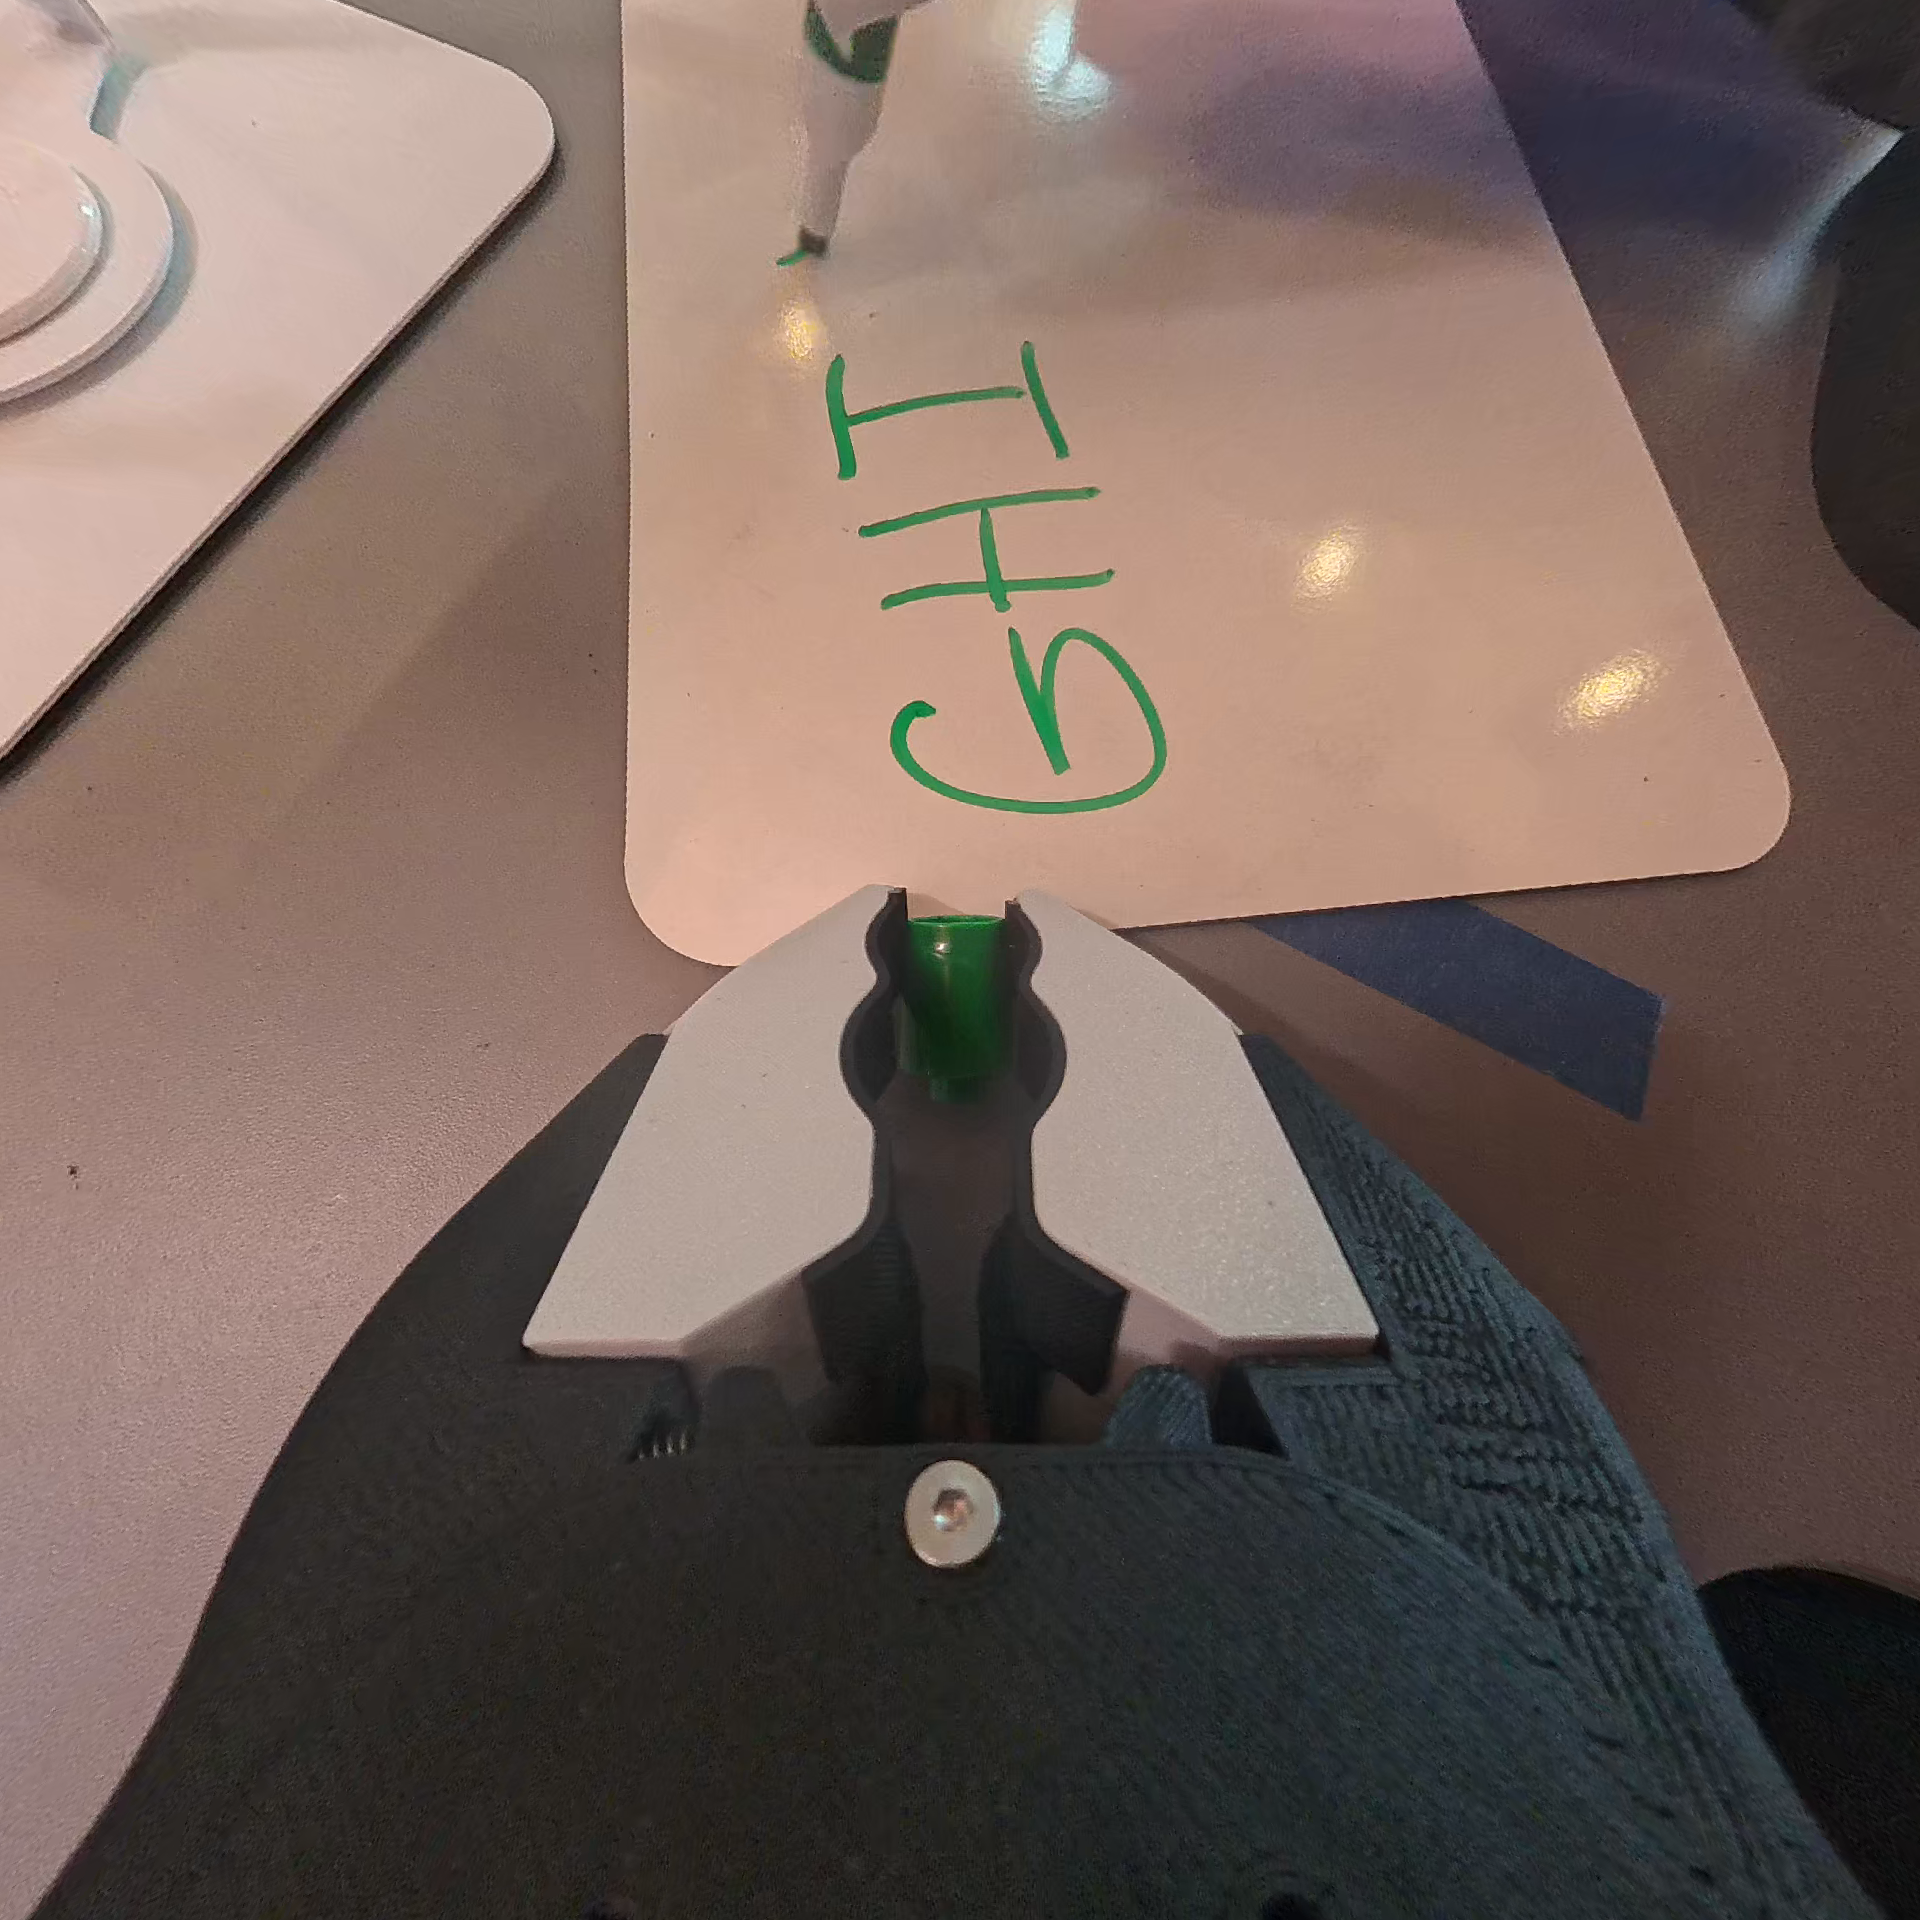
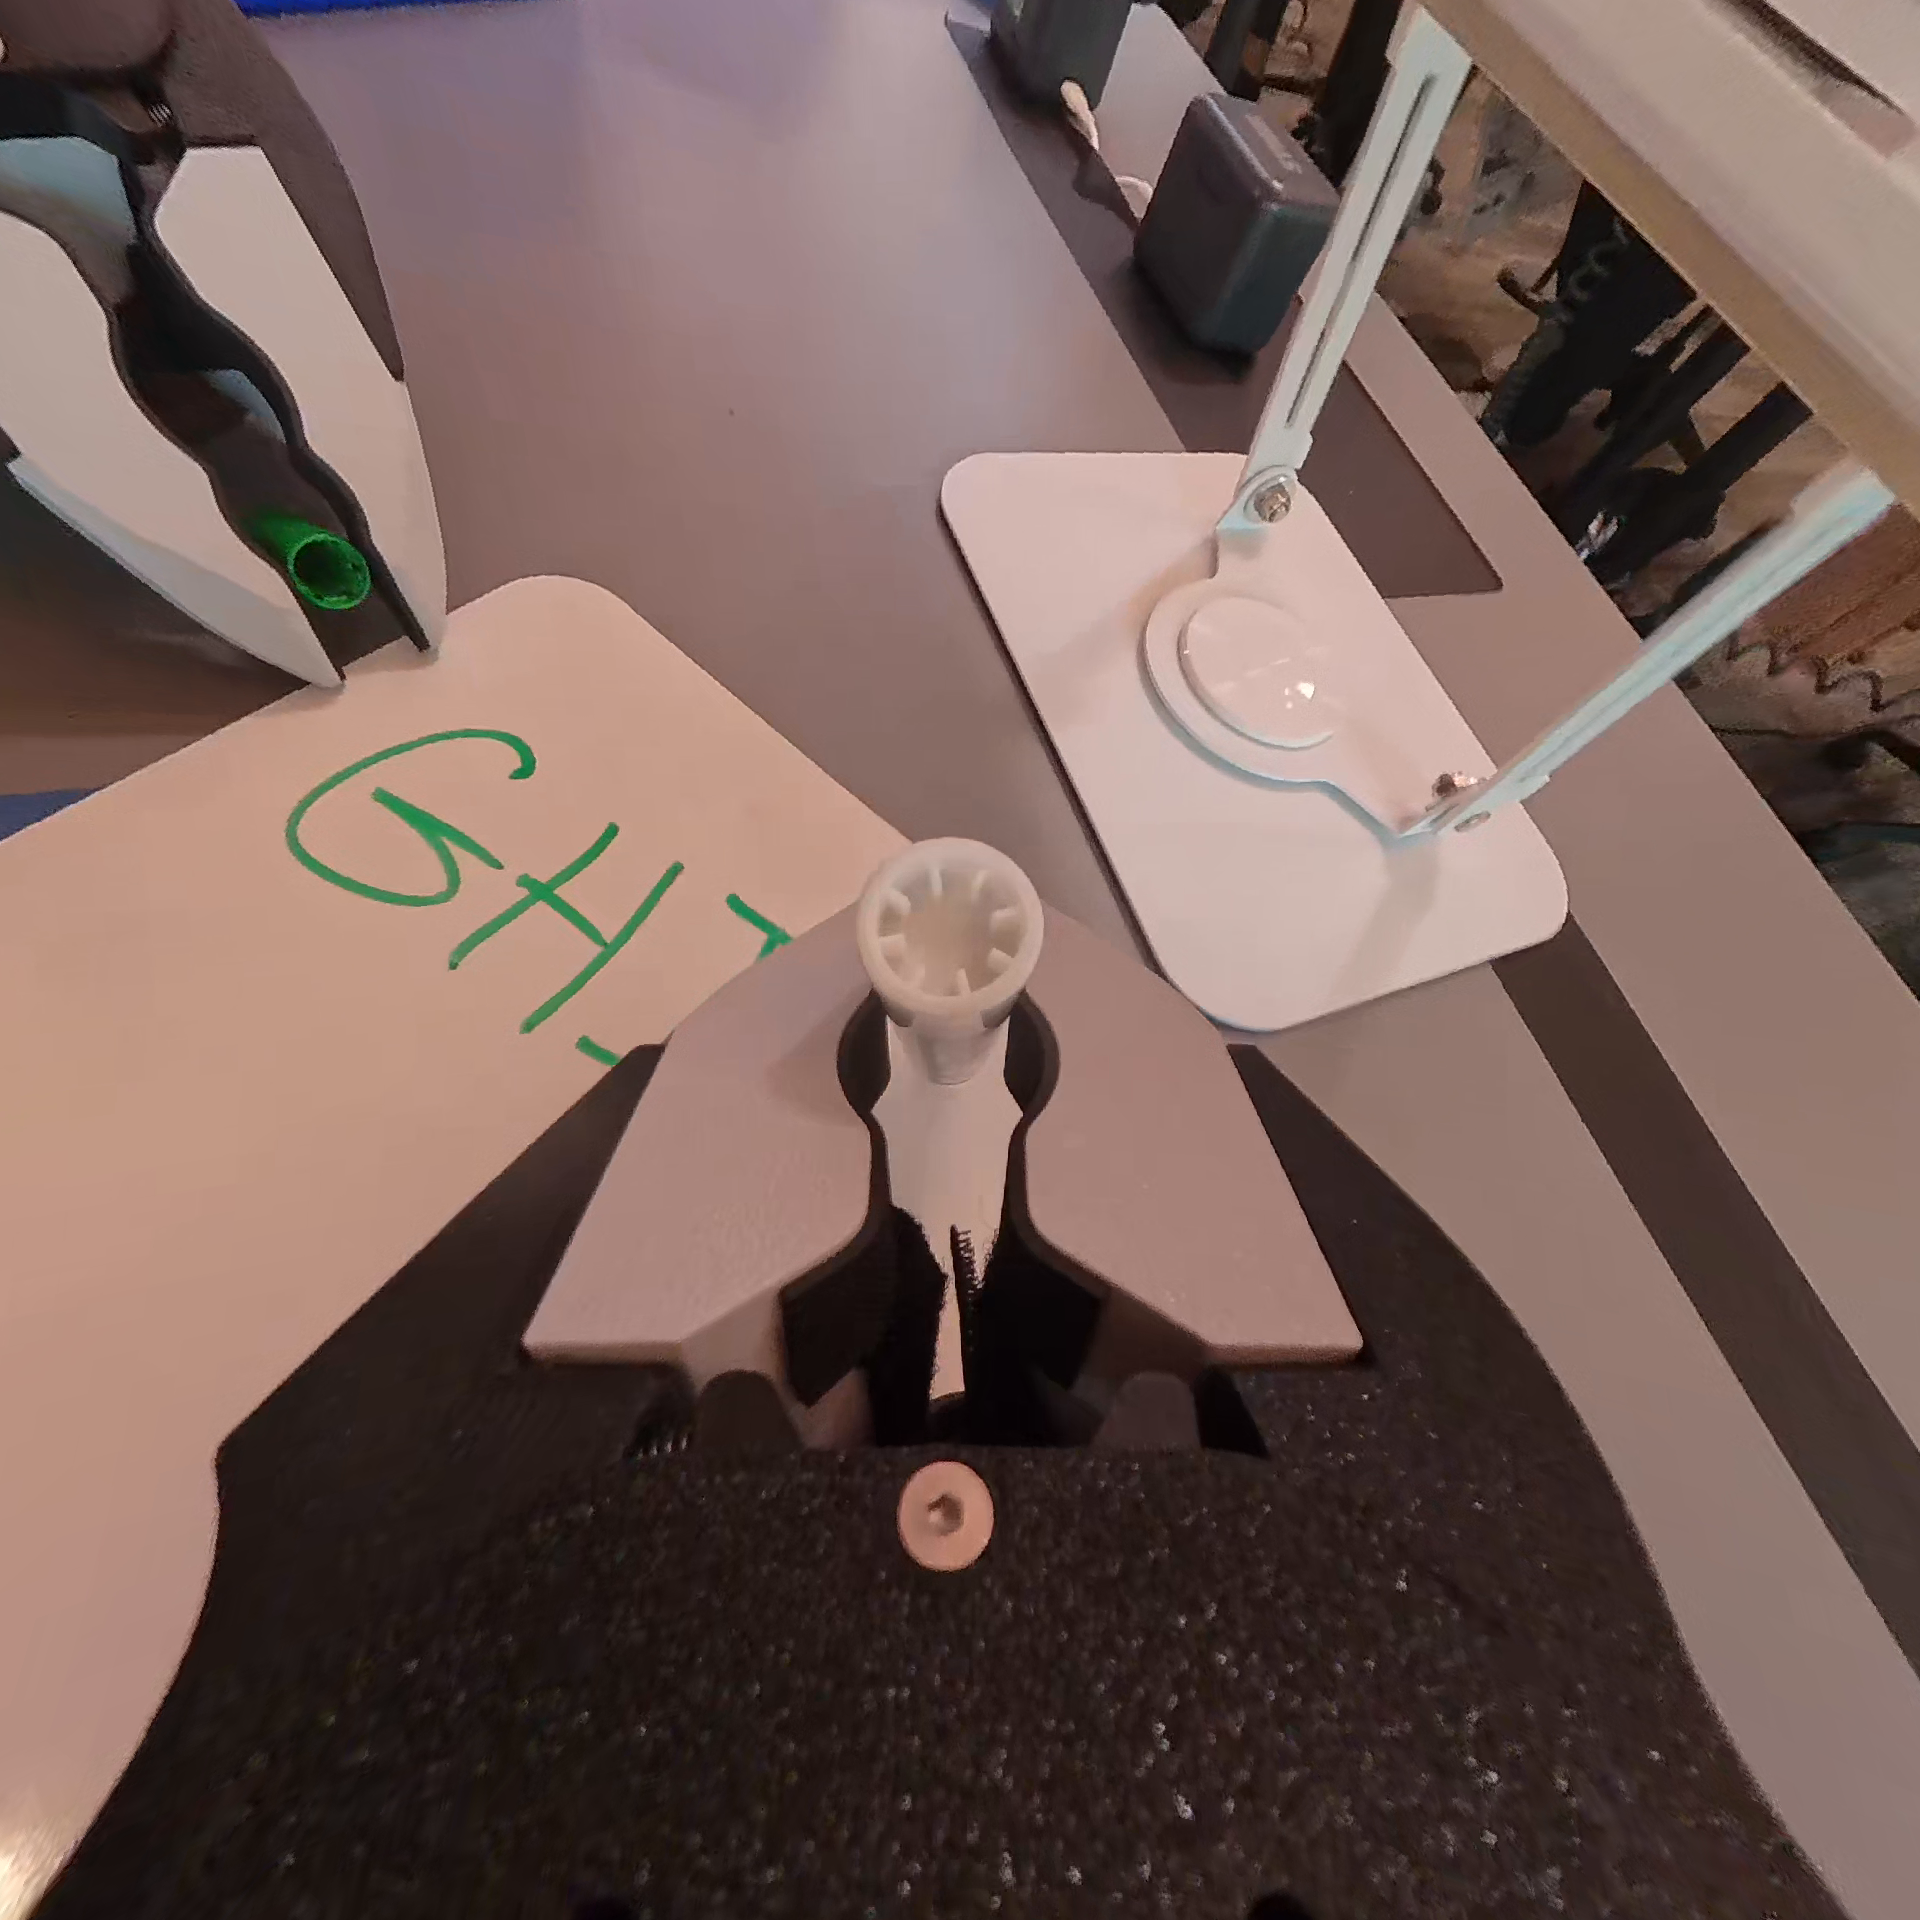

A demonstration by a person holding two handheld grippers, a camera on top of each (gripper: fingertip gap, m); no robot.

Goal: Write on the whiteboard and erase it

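The green cap is gripped in the left claw at the whiteboard's near edge; the marker, clamped upright in the right claw, touches the far end.

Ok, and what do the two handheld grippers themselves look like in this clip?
Both match. The left gripper and right gripper each have two light grey wedge-shaped fingers with wavy black inner pads, set in a rough-textured black body with one silver hex screw at the centre. No cables, sleeves or hands show.
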